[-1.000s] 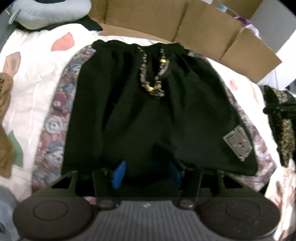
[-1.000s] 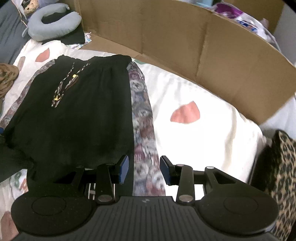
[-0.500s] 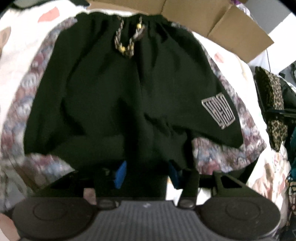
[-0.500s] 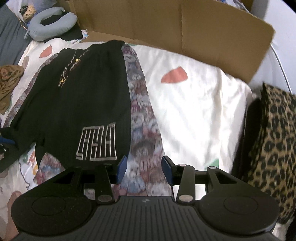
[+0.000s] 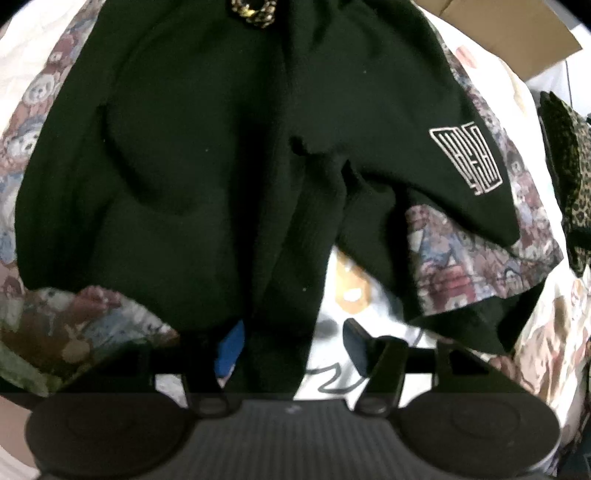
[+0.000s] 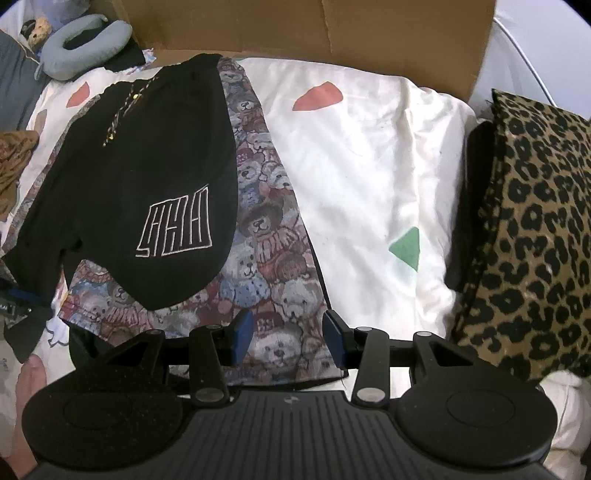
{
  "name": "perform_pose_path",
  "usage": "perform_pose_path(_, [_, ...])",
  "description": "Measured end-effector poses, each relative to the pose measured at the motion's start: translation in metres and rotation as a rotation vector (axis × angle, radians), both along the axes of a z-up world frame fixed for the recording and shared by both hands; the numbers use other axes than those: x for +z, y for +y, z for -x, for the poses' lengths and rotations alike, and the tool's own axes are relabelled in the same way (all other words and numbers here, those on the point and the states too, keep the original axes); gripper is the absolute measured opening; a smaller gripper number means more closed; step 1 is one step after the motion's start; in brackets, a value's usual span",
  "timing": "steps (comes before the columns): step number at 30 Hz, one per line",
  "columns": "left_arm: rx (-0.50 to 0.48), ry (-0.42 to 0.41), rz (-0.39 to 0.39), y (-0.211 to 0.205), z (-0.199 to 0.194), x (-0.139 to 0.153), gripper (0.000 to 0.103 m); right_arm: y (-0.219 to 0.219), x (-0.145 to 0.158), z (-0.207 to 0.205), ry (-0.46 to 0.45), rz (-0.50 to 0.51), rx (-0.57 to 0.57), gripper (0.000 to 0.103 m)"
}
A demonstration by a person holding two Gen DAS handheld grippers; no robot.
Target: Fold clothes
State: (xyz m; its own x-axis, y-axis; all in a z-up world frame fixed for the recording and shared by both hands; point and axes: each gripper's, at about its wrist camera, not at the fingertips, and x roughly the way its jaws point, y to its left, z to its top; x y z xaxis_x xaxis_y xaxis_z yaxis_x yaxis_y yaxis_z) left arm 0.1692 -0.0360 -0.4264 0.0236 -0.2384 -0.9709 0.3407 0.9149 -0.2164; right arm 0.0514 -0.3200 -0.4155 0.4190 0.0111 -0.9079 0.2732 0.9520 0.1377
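Black shorts (image 5: pixel 207 155) spread flat on the teddy-bear print cloth (image 6: pixel 266 236), waistband far, hems near, atop the white bedding (image 6: pixel 373 173). Left gripper (image 5: pixel 293 349) just been widening, a bunched strip of black crotch fabric between the pads, left pad against it, right pad clear: released, by the look. Right gripper (image 6: pixel 288 332) parted and empty over the bear print's near edge. Probably regrasping before the first fold; next, firm pinches on the hems, then lift toward the waistband.

Bare white sheet (image 6: pixel 369 177) open right of the black shorts (image 6: pixel 147 166), cardboard wall (image 6: pixel 295 26) behind, leopard-print cushion (image 6: pixel 535 229) blocking far right
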Motion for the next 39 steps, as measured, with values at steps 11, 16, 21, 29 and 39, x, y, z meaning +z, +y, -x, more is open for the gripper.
perform_pose_path(11, [-0.047,-0.035,0.143,-0.039,0.02,0.026,0.055,-0.017,-0.005,0.019,-0.016,-0.025,-0.043,0.048])
perform_pose_path(16, [-0.055,-0.029,0.189,-0.045,0.035,0.015,0.055,-0.019,-0.018,0.027,-0.022,-0.034,-0.039,0.048])
perform_pose_path(21, [-0.031,-0.073,0.245,-0.041,0.045,0.011,0.054,-0.023,-0.033,0.04,-0.025,-0.043,-0.056,0.048])
perform_pose_path(29, [-0.031,-0.139,0.319,-0.046,0.062,0.005,0.049,-0.039,-0.036,0.059,-0.106,-0.127,-0.125,0.047])
perform_pose_path(39, [0.039,-0.128,0.358,-0.044,0.068,-0.005,0.038,-0.051,-0.034,0.071,-0.19,-0.239,-0.245,0.046])
